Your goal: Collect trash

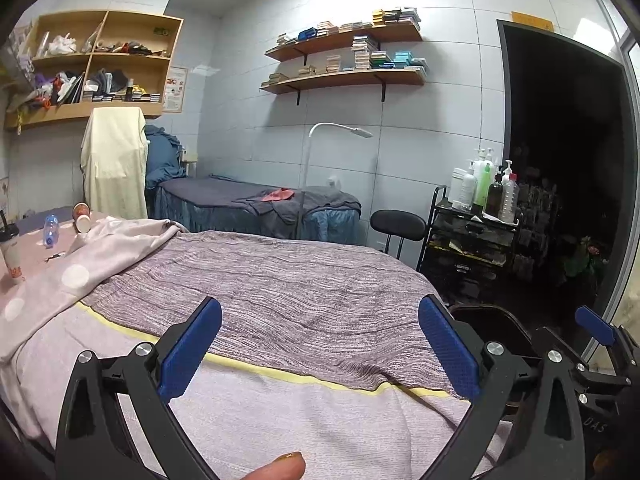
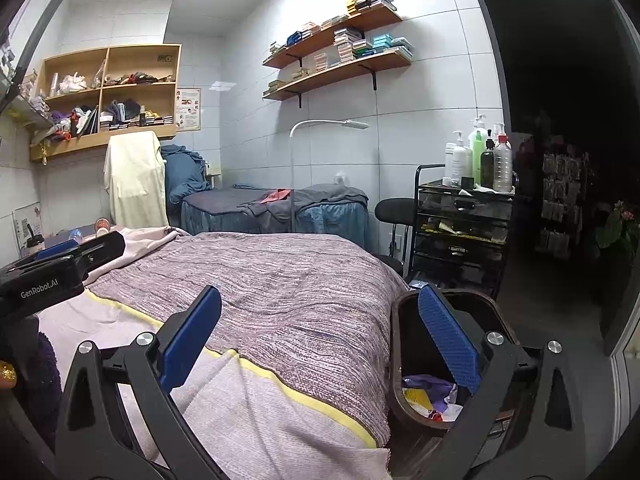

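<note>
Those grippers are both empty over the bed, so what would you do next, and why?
Probably carry the open left gripper toward the far left of the bed, because a plastic bottle and paper cups lie there, while the trash bin waits on the right.

"GenRobot.AI" on left claw [image 2: 60, 256]

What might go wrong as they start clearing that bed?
The tall cup stands upright on soft bedding at the far left; a nudge may tip it. The bottle and paper cups lie far from the bin, so carried items may drop on the way. Both grippers are empty, jaws open.
</note>
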`<state>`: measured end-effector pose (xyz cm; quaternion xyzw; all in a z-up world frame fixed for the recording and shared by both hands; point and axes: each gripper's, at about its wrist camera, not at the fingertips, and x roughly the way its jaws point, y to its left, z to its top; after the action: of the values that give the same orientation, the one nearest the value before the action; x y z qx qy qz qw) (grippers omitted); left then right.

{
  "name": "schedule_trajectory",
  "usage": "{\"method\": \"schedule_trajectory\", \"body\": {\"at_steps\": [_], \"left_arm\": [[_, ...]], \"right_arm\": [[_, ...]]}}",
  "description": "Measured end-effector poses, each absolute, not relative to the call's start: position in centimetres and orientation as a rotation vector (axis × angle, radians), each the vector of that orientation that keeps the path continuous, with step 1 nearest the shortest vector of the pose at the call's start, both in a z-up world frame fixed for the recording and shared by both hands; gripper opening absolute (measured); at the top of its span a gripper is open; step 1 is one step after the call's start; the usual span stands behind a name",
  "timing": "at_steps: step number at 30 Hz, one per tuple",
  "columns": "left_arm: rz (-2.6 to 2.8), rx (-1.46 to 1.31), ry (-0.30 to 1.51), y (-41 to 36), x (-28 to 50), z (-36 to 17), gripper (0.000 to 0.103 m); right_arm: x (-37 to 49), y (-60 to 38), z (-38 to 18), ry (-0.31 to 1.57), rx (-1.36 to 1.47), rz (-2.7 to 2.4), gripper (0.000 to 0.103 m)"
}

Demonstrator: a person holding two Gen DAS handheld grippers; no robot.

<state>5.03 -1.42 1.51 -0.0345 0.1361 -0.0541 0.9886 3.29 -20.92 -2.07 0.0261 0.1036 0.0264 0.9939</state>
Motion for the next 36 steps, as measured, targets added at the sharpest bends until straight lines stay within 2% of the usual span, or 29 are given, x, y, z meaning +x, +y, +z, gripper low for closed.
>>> {"method": "schedule_trajectory", "body": {"at_steps": [36], "left_arm": [[-0.139,-0.042,0.274,-2.5,4.7,1.7,0.097]], "right_arm": [[3.6,-22.3,-2.3,0.225,0.094,0.043,0.097]]}}
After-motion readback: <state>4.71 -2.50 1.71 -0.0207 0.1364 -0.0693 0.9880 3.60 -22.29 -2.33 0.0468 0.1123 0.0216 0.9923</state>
